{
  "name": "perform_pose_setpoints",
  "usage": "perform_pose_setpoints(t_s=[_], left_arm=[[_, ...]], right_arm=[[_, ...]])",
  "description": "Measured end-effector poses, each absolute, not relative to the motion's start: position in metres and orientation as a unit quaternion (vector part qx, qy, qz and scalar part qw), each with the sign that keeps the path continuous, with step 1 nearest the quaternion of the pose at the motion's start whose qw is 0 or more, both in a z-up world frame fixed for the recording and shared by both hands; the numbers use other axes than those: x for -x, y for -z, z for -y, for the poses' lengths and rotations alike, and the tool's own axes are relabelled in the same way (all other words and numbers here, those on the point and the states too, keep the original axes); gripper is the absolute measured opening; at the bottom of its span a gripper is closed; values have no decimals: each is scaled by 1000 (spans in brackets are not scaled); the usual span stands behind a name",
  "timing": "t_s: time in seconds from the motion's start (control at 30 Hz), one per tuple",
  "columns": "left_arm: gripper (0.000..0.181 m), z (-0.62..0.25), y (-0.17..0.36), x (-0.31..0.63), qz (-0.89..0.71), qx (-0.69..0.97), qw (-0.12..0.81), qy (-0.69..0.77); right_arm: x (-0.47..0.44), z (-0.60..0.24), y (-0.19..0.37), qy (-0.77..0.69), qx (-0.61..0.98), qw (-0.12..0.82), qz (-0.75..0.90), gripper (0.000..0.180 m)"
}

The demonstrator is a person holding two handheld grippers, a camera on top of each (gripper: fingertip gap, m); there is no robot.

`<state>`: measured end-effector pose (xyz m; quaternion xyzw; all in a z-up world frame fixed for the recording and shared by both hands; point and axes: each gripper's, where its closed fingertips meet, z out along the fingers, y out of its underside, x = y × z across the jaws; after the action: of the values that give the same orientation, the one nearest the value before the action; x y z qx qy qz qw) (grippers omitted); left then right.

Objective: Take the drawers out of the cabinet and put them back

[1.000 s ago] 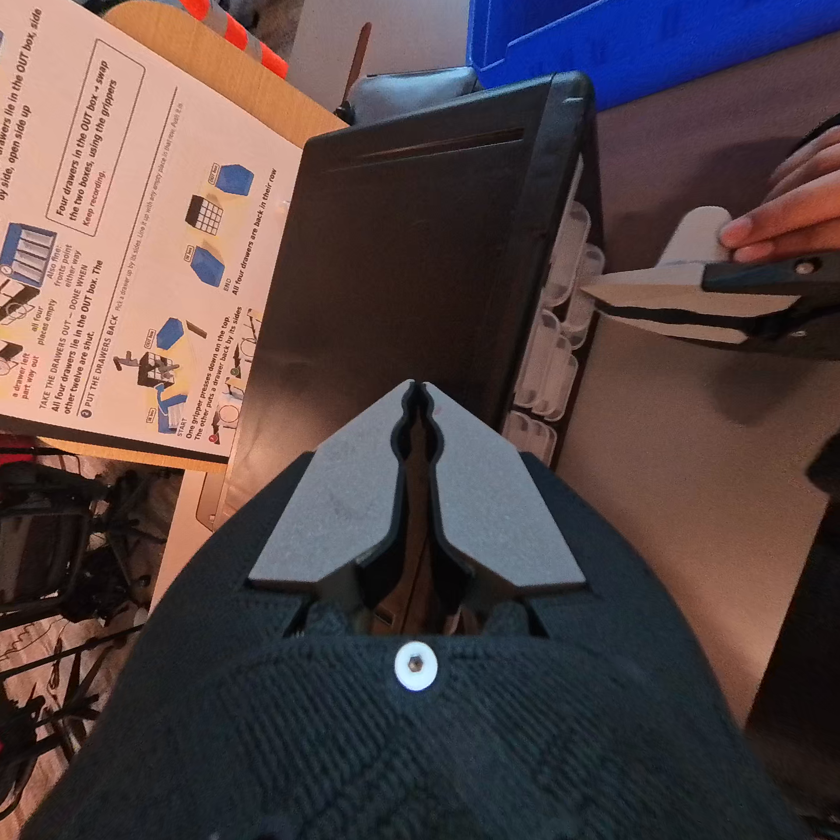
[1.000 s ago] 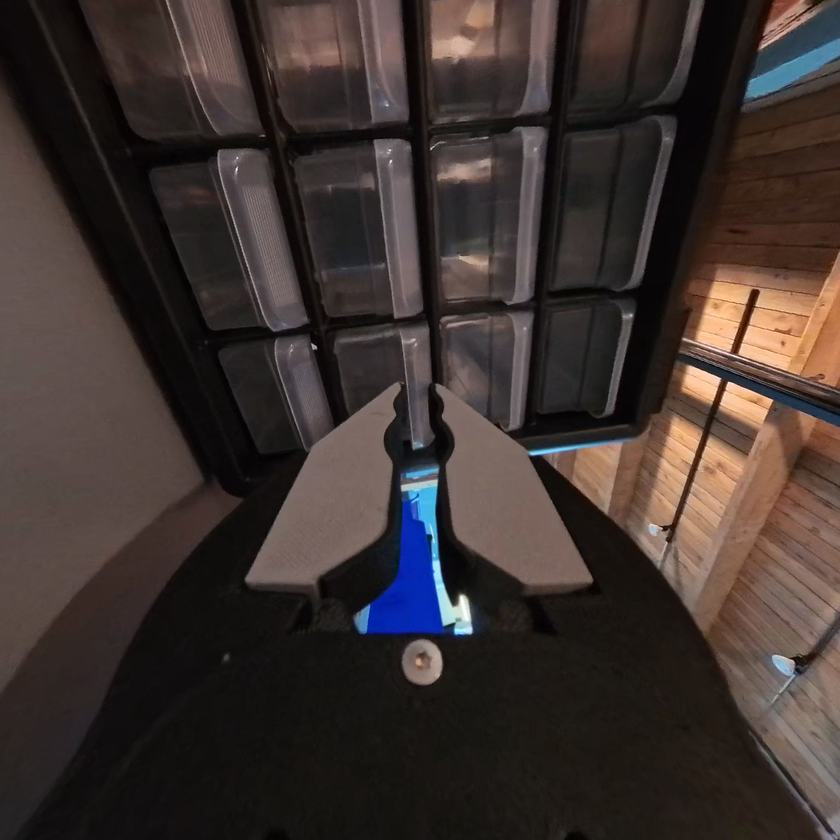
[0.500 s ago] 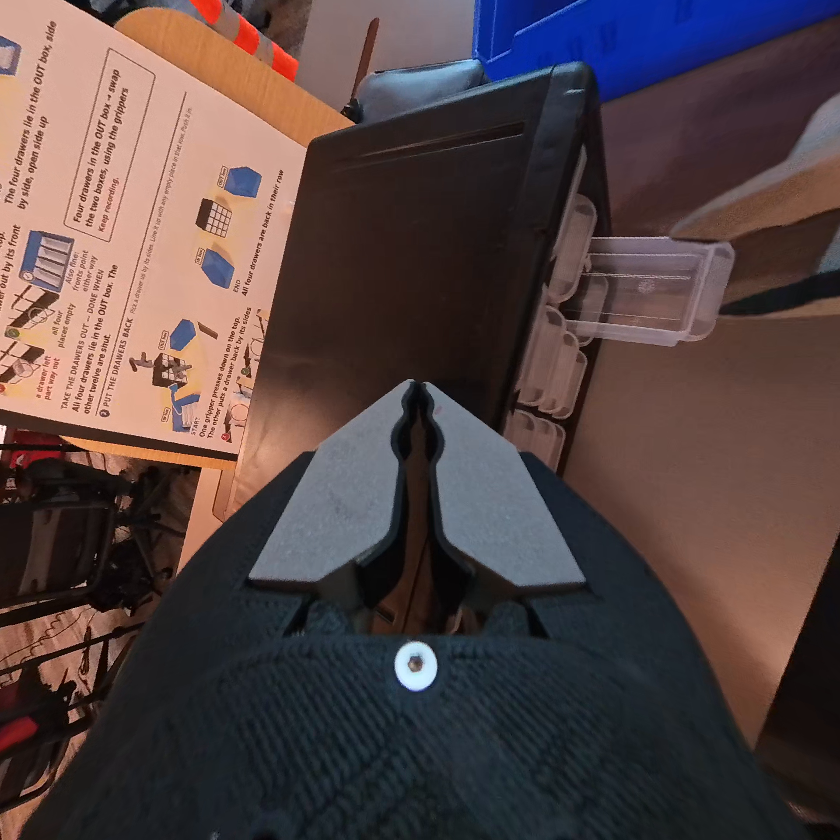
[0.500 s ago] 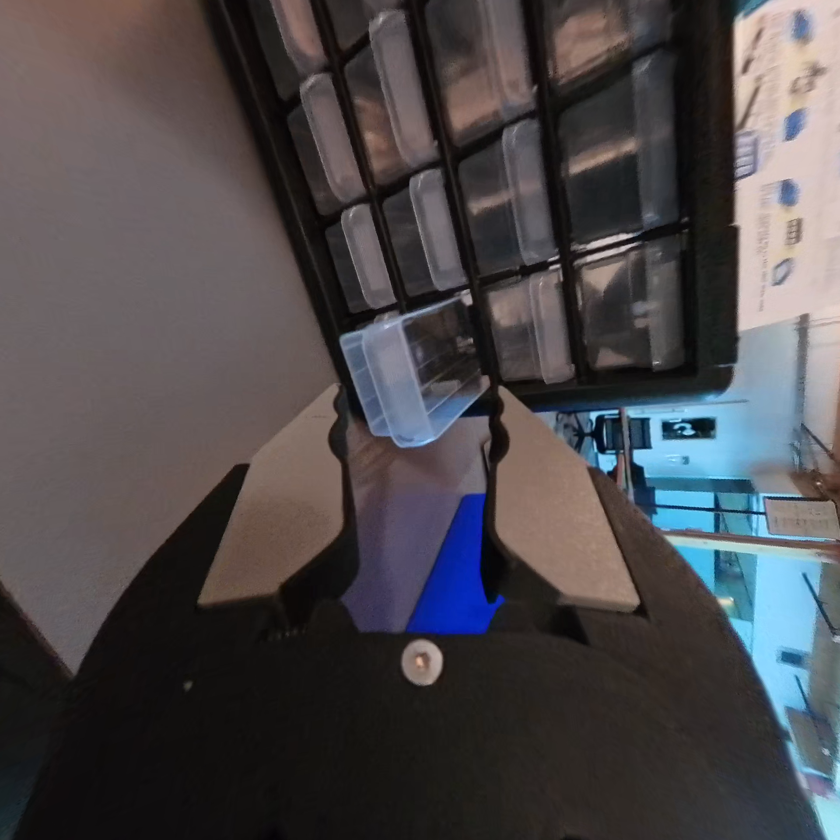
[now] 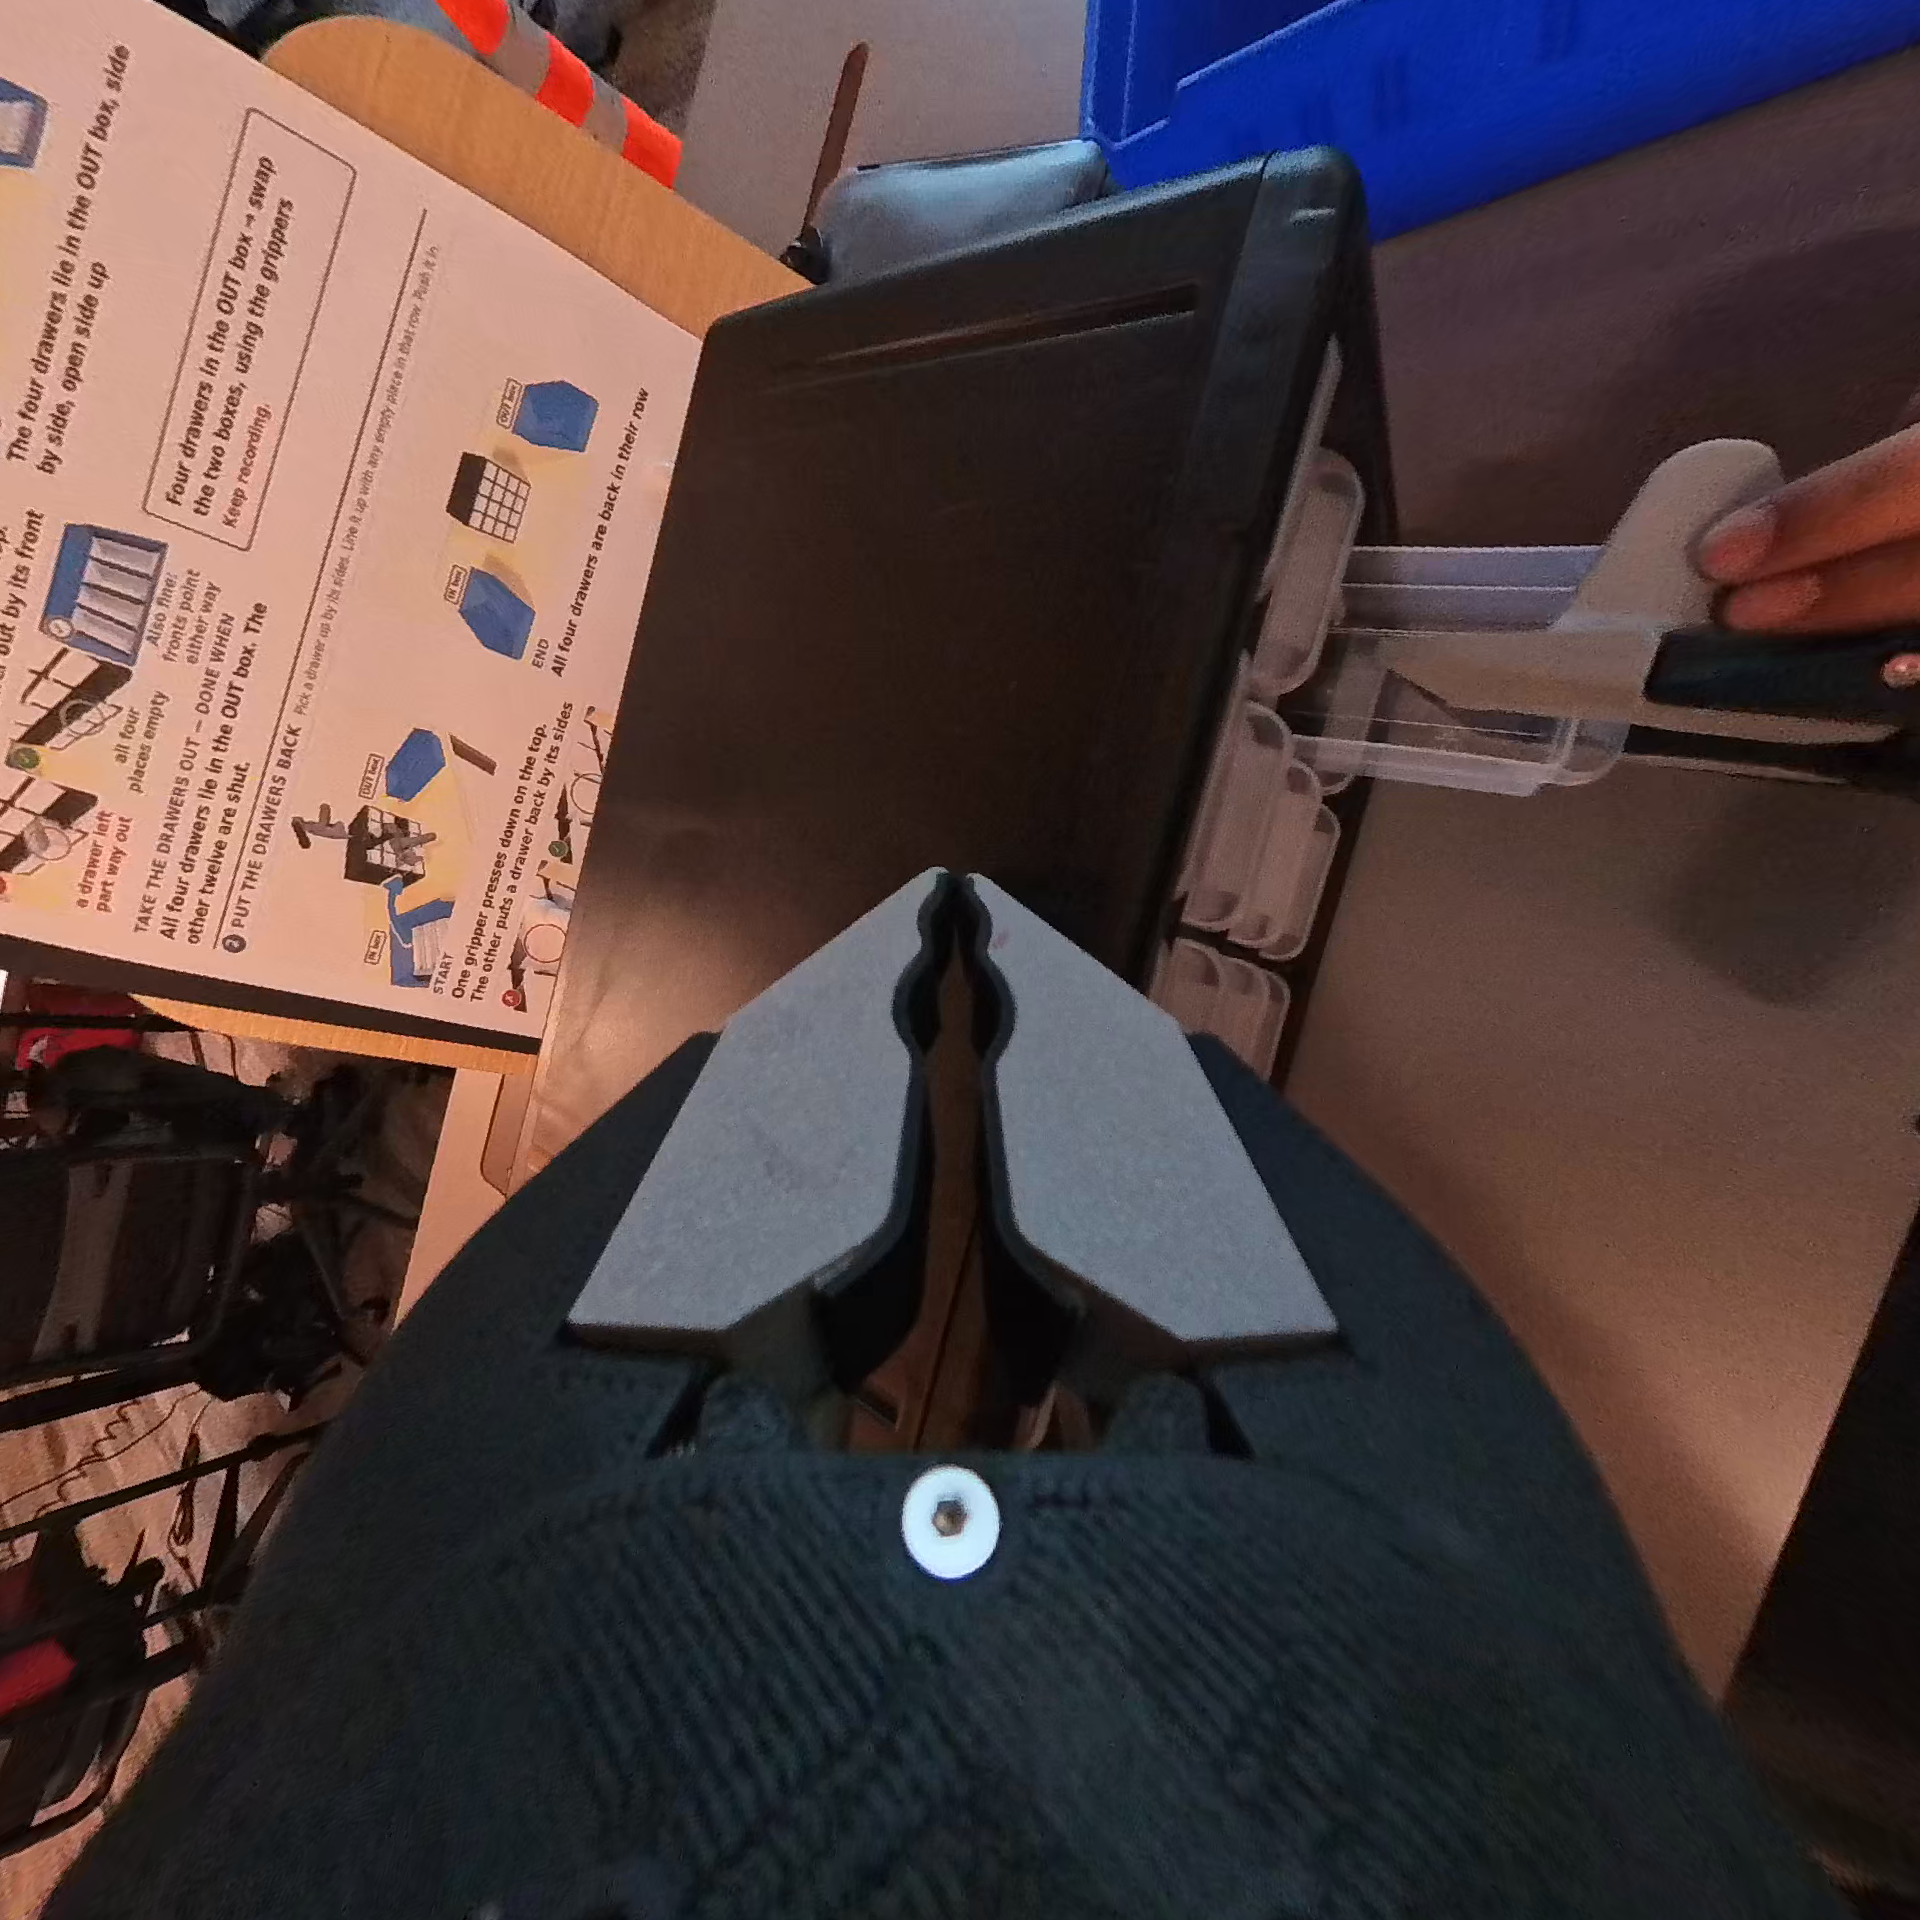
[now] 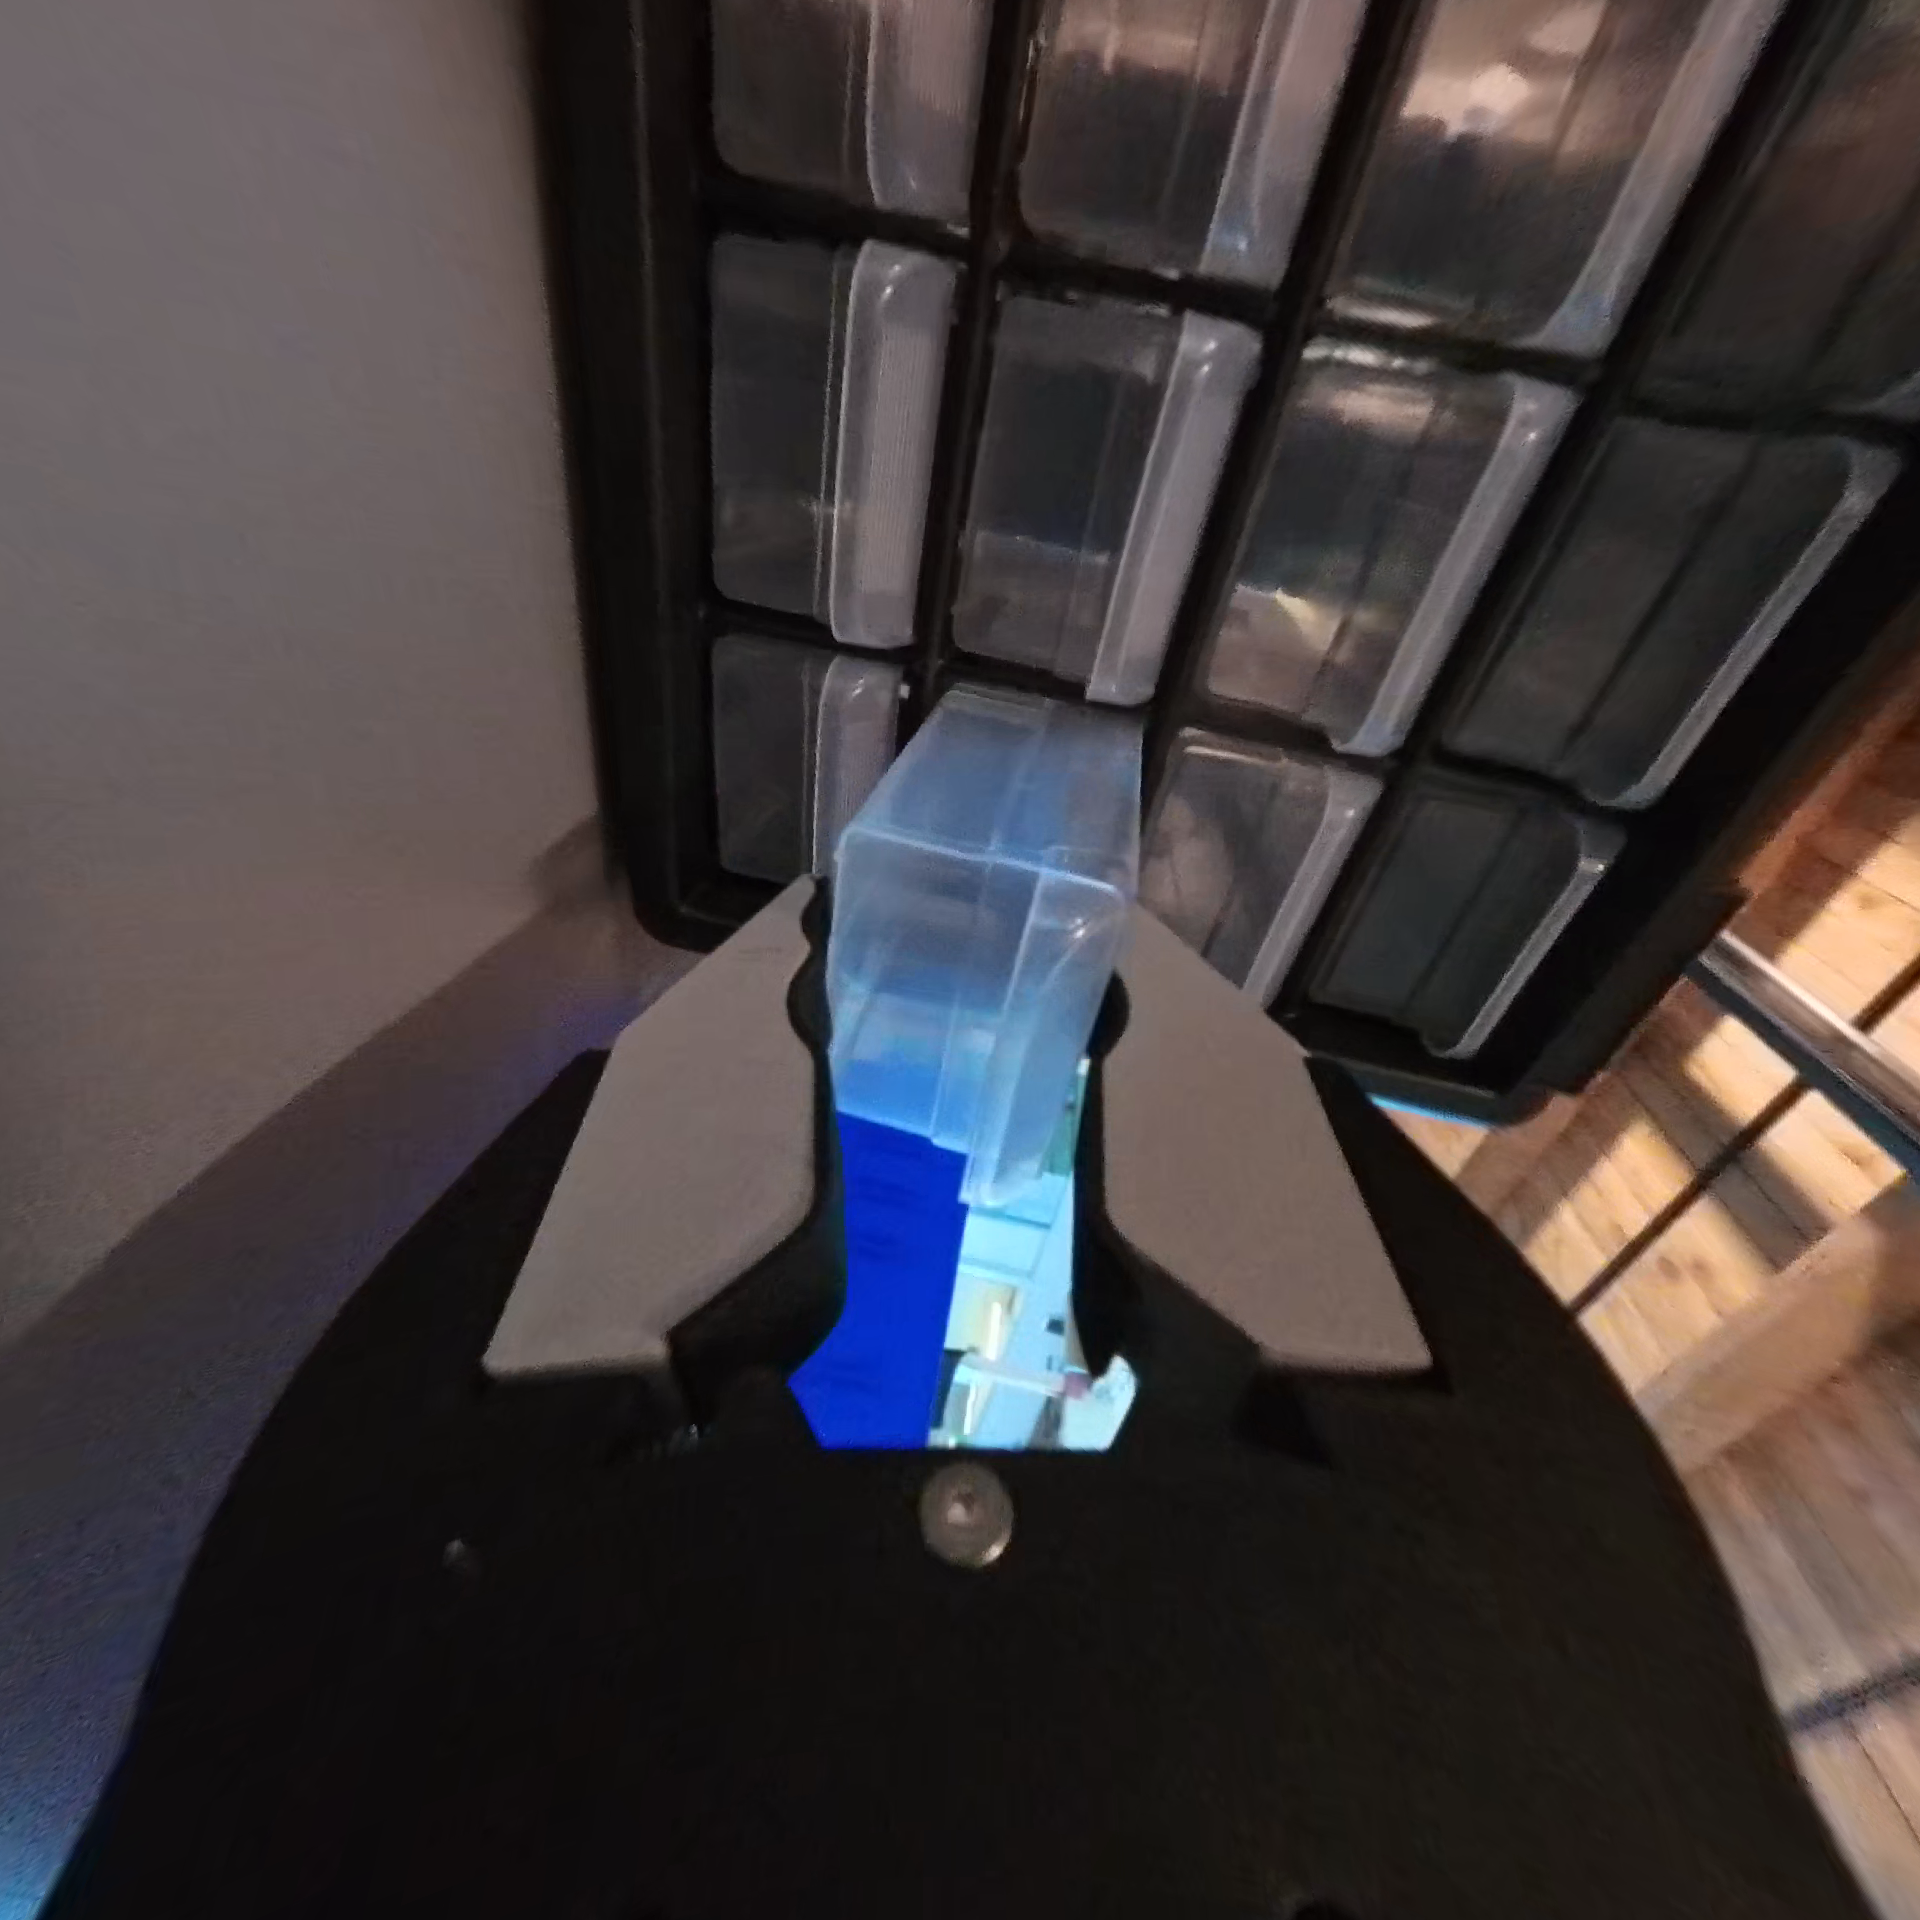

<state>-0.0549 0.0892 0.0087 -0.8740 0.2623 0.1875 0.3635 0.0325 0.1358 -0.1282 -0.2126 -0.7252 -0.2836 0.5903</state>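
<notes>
The black cabinet (image 5: pixel 935 582) stands on the table, its front full of clear drawers (image 6: pixel 1288 540). My left gripper (image 5: pixel 951 883) is shut and empty, its tips resting on the cabinet's top. One clear drawer (image 6: pixel 966 997) sticks partway out of the lowest row seen in the right wrist view, second from the left. My right gripper (image 6: pixel 966 920) is closed on this drawer's two sides. The left wrist view shows the same drawer (image 5: pixel 1455 758) jutting from the cabinet front with the right gripper (image 5: pixel 1455 675) on it.
A blue bin (image 5: pixel 1455 83) sits behind the cabinet. A printed instruction sheet (image 5: pixel 312 520) lies on a wooden board to its left. A person's hand (image 5: pixel 1818 551) holds the right gripper. Grey table surface (image 5: pixel 1507 1195) lies in front of the cabinet.
The right gripper pulled the drawer partway out by its front lip, let go and opened wide, then closed on the drawer's sides. The left gripper stayed shut on the cabinet top.
</notes>
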Motion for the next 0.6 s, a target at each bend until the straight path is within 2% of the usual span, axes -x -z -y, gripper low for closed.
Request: perform_pose_setpoints(t_s=[0.23,0.6], left_arm=[[0,-89,-9,55,-264,872,366,-189],[0,-89,-9,55,-255,872,378,-180]], right_arm=[[-51,-125,129,229,246,560,757,42],[-93,-87,121,148,273,457,834,38]])
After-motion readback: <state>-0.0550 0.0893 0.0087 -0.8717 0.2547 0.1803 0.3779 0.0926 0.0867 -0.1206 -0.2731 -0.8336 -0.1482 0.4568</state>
